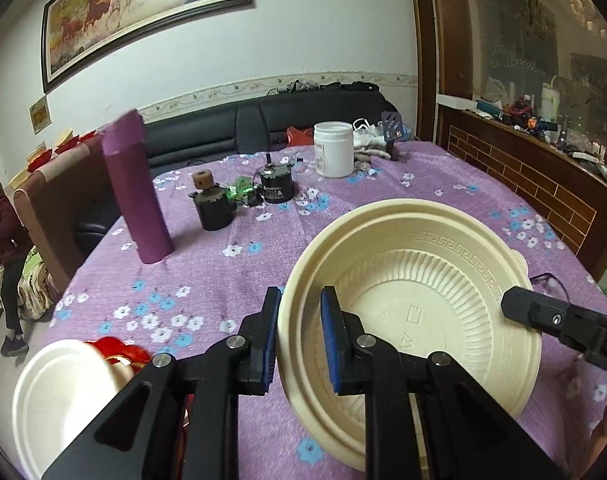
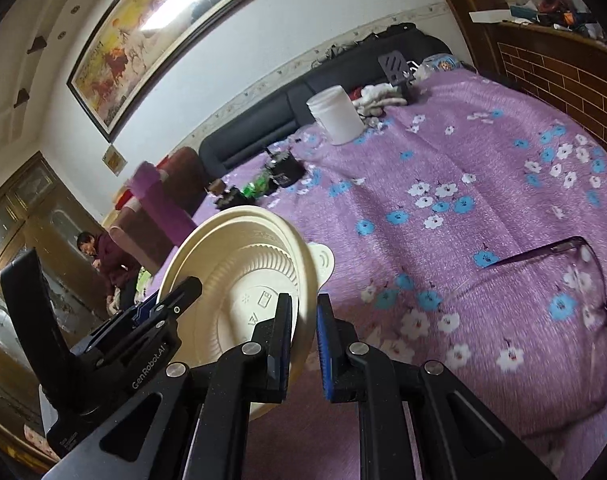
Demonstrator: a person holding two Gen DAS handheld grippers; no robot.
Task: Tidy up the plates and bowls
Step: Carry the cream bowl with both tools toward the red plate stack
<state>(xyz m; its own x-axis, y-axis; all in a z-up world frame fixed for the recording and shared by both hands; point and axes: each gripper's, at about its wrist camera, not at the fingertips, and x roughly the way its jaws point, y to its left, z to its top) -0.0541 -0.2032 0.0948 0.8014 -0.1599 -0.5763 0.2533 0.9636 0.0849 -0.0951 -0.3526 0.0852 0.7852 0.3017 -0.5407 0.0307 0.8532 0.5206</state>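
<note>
A cream plastic bowl (image 1: 431, 272) is held tilted above the purple flowered tablecloth (image 1: 231, 276). My left gripper (image 1: 301, 316) is shut on the bowl's near-left rim, one pad inside and one outside. My right gripper (image 2: 305, 320) is shut on the opposite rim of the same bowl (image 2: 243, 264); it shows as a black finger (image 1: 543, 316) at the right of the left wrist view. A second cream piece with a tab (image 2: 323, 260) sticks out behind the bowl. A white bowl (image 1: 63, 392) sits at the lower left, beside something red (image 1: 117, 350).
On the table stand a purple flask (image 1: 137, 188), a white jar (image 1: 333, 148), small dark pots (image 1: 215, 208) and a black tin (image 1: 278, 188). Glasses (image 2: 583, 304) lie at the right. A dark sofa (image 1: 263, 120) is behind, and a person (image 1: 3, 248) sits at the far left.
</note>
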